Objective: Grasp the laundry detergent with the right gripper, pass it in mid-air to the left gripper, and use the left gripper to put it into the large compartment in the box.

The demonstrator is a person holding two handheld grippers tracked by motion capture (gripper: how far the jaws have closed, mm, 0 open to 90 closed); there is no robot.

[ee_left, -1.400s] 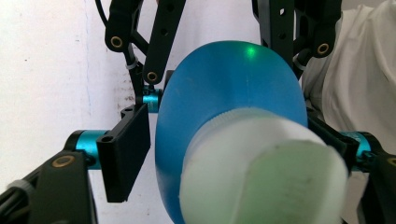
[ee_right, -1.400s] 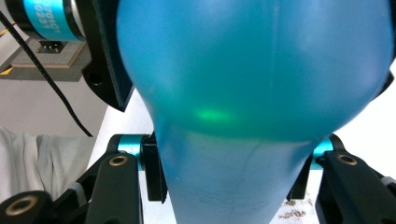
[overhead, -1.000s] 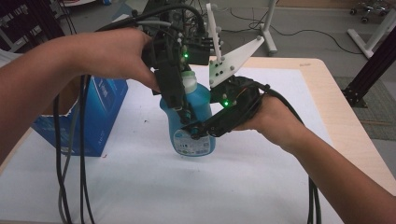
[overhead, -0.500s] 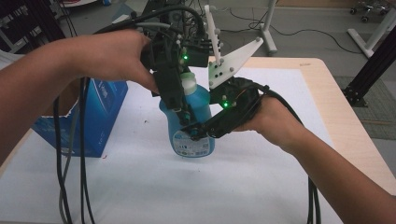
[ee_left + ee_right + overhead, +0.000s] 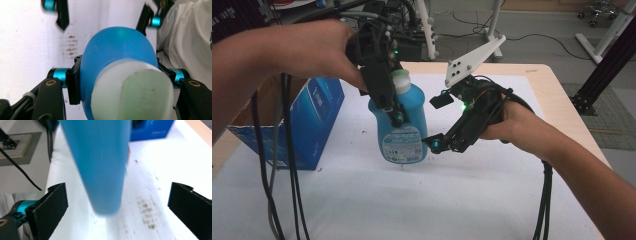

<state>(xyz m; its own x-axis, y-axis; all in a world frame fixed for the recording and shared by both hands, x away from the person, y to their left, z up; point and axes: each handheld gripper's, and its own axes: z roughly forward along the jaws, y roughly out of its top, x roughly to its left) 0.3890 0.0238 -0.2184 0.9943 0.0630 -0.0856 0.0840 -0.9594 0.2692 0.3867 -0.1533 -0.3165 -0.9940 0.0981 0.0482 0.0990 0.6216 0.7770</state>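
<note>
A blue bottle with a white cap is upright near the middle of the white table cover. My left gripper comes down from above and is shut on the bottle's upper body. In the left gripper view its jaws press both sides of the blue bottle just below the cap. My right gripper is open just right of the bottle, apart from it. In the right gripper view the bottle stands ahead of the wide-open right gripper. Whether the base touches the table, I cannot tell.
A blue cardboard box stands at the left on the table, close to the bottle. Cables hang from the left hand across the front left. Beyond the far table edge are stand legs and floor cables.
My right gripper was closed around the bottle's lower body; it has opened and pulled back to the right. The left gripper has carried the bottle slightly left.
</note>
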